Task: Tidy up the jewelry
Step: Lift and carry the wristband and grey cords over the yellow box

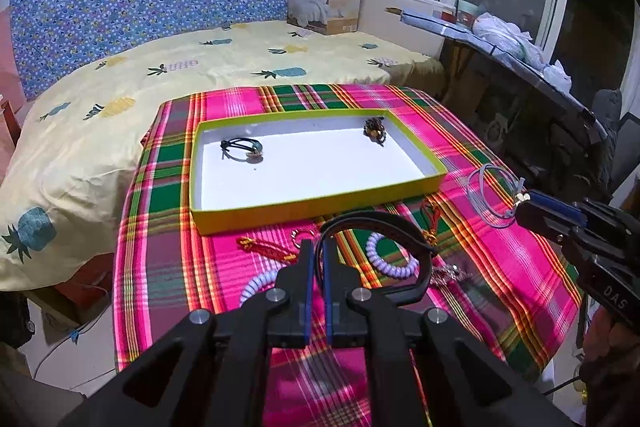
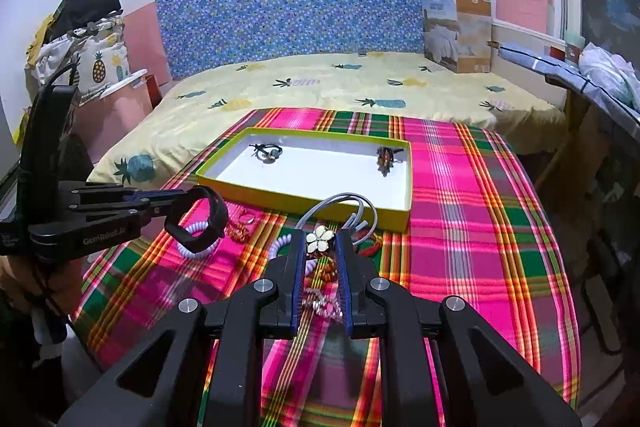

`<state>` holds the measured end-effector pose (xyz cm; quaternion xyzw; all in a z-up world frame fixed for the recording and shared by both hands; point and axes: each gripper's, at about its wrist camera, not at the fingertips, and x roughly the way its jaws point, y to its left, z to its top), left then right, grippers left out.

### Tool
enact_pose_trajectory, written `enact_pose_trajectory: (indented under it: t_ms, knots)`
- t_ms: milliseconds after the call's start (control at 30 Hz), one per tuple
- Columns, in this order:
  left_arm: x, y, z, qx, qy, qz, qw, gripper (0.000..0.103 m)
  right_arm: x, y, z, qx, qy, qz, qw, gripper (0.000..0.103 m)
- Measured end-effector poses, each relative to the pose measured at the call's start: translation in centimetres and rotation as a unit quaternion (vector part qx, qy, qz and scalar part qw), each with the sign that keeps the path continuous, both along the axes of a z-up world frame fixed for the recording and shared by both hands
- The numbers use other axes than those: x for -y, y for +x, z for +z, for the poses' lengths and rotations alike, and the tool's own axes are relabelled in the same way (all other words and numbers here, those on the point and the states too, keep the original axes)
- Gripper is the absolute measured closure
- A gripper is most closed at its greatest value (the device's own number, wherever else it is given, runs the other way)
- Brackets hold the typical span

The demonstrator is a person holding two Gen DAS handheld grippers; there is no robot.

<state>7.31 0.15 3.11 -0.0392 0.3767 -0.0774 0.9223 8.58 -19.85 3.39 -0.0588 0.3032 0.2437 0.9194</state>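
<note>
A yellow-green box [image 1: 320, 205] [image 2: 304, 199] with a white floor lies on the plaid cloth. It holds a black cord bracelet [image 1: 242, 149] [image 2: 267, 151] at the left and a brown beaded piece [image 1: 375, 130] [image 2: 385, 158] at the right. My left gripper [image 1: 318, 247] [image 2: 176, 205] is shut on a black band [image 1: 400, 227] [image 2: 208, 223], lifted above the cloth in front of the box. My right gripper [image 2: 320, 241] [image 1: 522, 203] is shut on a grey cord necklace with a white flower charm [image 2: 320, 239] [image 1: 490, 201], just in front of the box's near right corner.
Loose pieces lie on the cloth in front of the box: lilac coil bands [image 1: 390, 255] [image 2: 198, 231], a red knotted charm [image 1: 266, 251], an orange-red piece [image 2: 238, 231] and a pink sparkly piece [image 2: 320, 301]. A bed [image 1: 160, 75] lies behind, a cluttered ledge [image 1: 500, 39] at right.
</note>
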Motion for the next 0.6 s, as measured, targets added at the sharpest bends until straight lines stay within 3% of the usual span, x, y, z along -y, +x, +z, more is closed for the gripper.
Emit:
enact_pose_trajectory:
  t_ms: [600]
  knots:
    - [-2.9,5.3,0.0,-0.005,0.006,0.041,0.9991,0.099,-1.3,5.6,-0.4,-0.007,-0.001,0.004,1.000,0.088]
